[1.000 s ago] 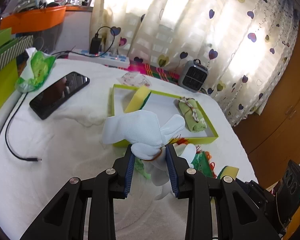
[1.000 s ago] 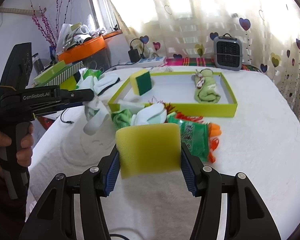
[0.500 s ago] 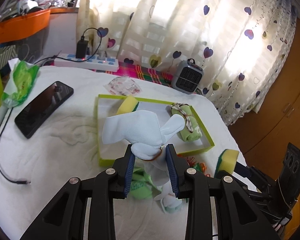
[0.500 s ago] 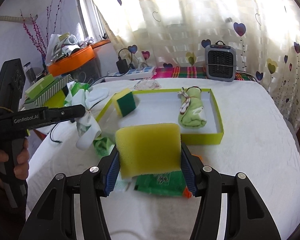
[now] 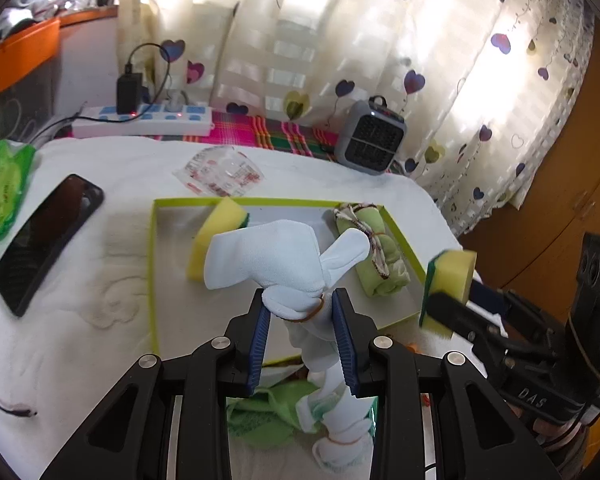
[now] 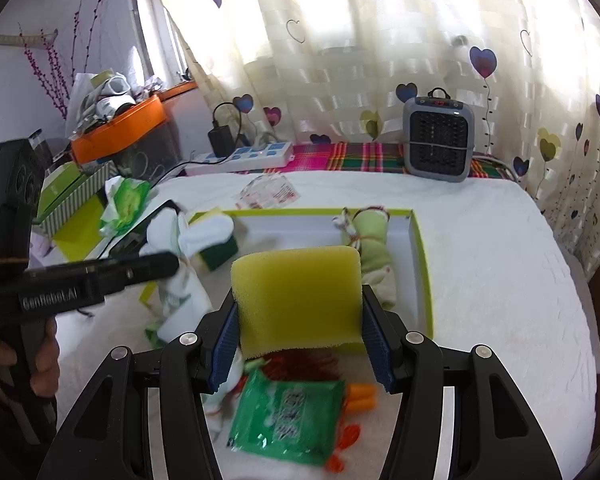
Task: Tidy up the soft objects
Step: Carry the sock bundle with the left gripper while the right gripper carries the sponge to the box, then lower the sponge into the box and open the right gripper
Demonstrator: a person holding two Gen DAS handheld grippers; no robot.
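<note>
My left gripper (image 5: 301,326) is shut on a bundle of white socks (image 5: 268,256) tied with a rubber band, held over the near part of the green-rimmed tray (image 5: 153,264). Inside the tray a yellow-green sponge (image 5: 216,232) leans at the far left and a rolled green cloth (image 5: 376,252) lies at the right. My right gripper (image 6: 300,340) is shut on a yellow sponge (image 6: 298,296), hovering above the tray's near right corner (image 6: 424,280). That sponge (image 5: 450,276) also shows at the right of the left wrist view.
A green packet (image 6: 288,416) and orange-red items (image 6: 360,394) lie on the white bedspread below my right gripper. A phone (image 5: 46,240), a tissue pack (image 5: 4,184), a power strip (image 5: 144,120) and a small heater (image 5: 370,138) stand beyond the tray. A hand (image 6: 40,360) holds the left gripper's handle.
Both grippers have moved forward over the tray, each keeping hold of its load. The tray now sits closer and lower in both views.
</note>
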